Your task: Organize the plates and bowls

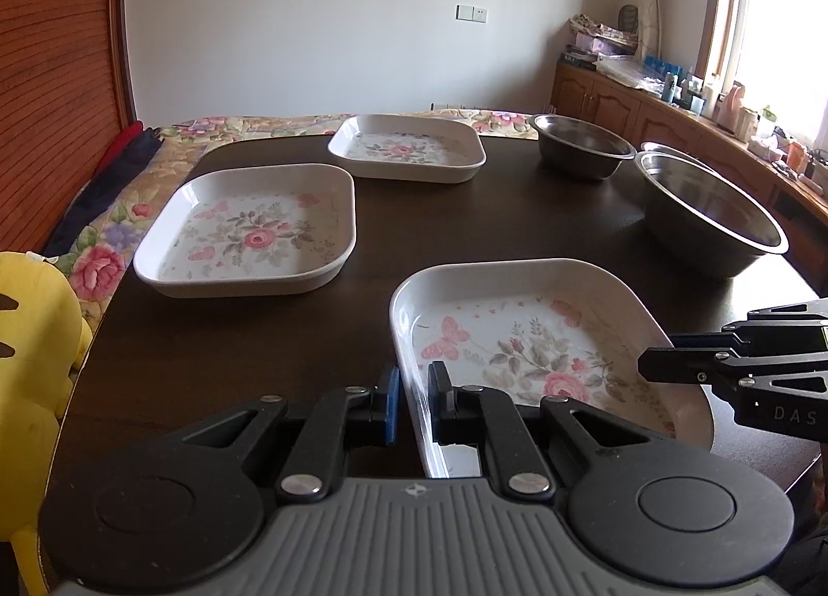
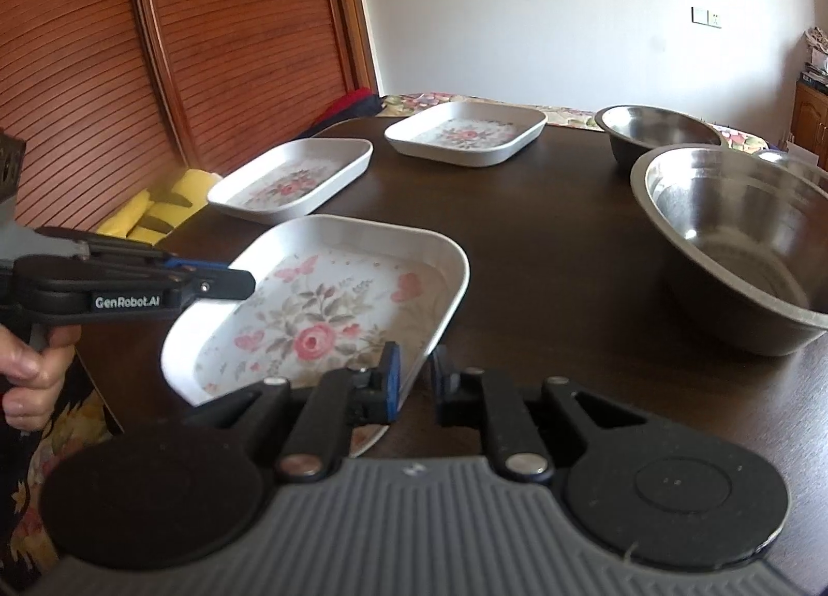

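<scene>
On the dark wooden counter (image 1: 507,213) sit three square white plates with a pink rose print and three steel bowls. Nearest of the plates is the near plate (image 1: 538,342), and both grippers hold it by opposite rims. At its left rim the left gripper (image 1: 414,399) has its fingers closed on the wall, one blue pad outside and the other inside. From the right wrist view the right gripper (image 2: 414,384) is clamped on the plate's right rim in the same way, one pad inside and one outside. A hand (image 2: 31,368) grips the left tool's handle at the left edge of that view.

Farther back on the left lies the middle plate (image 1: 248,234), flat on the counter and well apart from the held one. Beyond it, near the far edge, lies the far plate (image 1: 409,146). On the right stands the large bowl (image 1: 709,218), upright, near the held plate but not touching it. Just behind it the rim of a second bowl (image 1: 667,148) shows. A smaller bowl (image 1: 582,146) stands at the far right corner, beside the far plate. Off the counter's left side sits a yellow plush toy (image 1: 31,363), and a floral cloth (image 1: 103,254) covers the surface beyond.
</scene>
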